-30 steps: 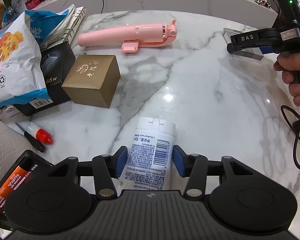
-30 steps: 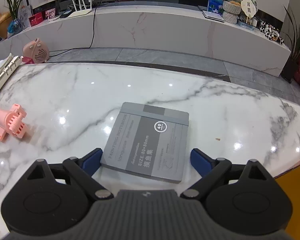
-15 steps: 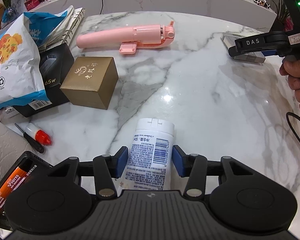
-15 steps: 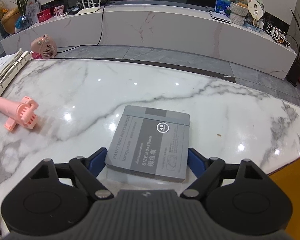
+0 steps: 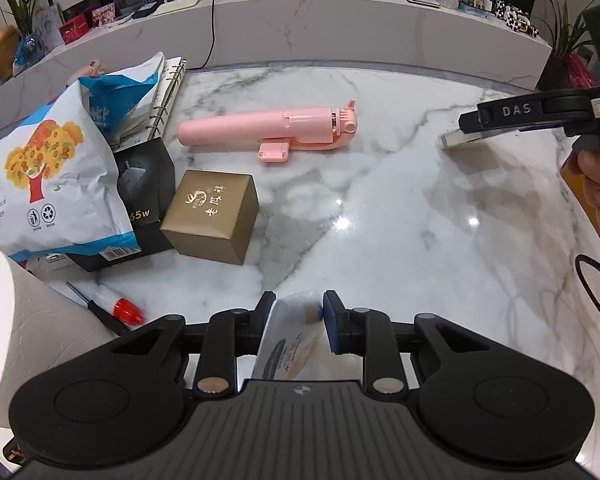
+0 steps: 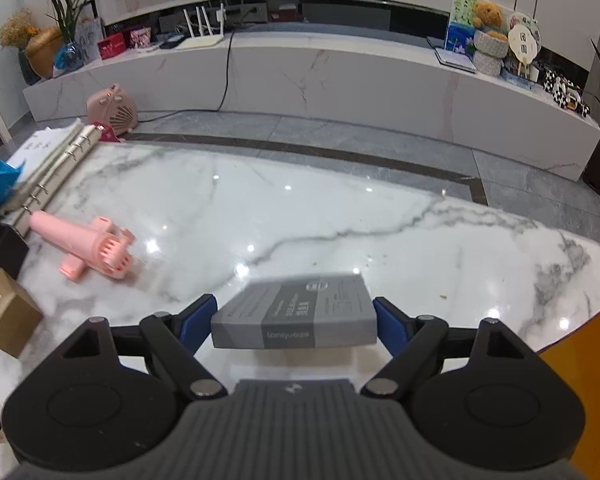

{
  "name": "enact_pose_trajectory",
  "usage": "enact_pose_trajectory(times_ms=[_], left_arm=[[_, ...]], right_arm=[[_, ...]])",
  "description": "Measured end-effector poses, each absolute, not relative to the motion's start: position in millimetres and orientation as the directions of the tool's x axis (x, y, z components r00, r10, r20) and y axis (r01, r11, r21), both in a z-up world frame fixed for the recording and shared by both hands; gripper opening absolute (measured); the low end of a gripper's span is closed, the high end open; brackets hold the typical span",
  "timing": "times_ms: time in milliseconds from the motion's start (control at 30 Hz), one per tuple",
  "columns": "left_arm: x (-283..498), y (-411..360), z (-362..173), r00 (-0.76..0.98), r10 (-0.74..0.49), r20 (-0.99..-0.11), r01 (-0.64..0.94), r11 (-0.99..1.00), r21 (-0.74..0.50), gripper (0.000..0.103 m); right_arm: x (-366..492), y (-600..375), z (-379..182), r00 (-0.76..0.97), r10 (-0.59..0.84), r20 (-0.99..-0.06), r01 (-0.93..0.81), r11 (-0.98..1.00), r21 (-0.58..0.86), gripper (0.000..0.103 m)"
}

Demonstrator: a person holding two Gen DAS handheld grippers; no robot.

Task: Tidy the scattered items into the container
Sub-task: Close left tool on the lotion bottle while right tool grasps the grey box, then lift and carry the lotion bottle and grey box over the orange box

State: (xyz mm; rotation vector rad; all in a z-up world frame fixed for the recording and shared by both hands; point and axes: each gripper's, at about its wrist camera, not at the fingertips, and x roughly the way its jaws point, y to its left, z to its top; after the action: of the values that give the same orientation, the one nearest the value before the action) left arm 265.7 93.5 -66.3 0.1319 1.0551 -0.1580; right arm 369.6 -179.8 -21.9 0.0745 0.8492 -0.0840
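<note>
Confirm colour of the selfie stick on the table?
Pink all over; the selfie stick shows best in the left wrist view.

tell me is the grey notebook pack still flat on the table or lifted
Lifted. The grey notebook pack sits tilted between the right gripper fingers, its near edge raised with a shadow on the marble table beneath.

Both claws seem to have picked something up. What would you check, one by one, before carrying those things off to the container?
1. Left gripper shut on the white bottle: ok.
2. Right gripper holding the grey notebook, lifted off the marble table: ok, though pad contact is hard to see.
3. Bottle sitting straight: not ok, tilted.
4. Container located: cannot tell, not in view.
5. Pink selfie stick and gold box remaining on the table: ok.
</note>
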Motion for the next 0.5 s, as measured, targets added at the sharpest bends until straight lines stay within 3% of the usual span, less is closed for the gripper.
enact_pose_trajectory(times_ms=[500], left_arm=[[263,95,-36,0.535,-0.094,-0.839,0.192,0.981,0.013,0.028]], right_arm=[[355,-179,0,0.685,-0.027,-0.728,0.088,0.995,0.046,0.084]])
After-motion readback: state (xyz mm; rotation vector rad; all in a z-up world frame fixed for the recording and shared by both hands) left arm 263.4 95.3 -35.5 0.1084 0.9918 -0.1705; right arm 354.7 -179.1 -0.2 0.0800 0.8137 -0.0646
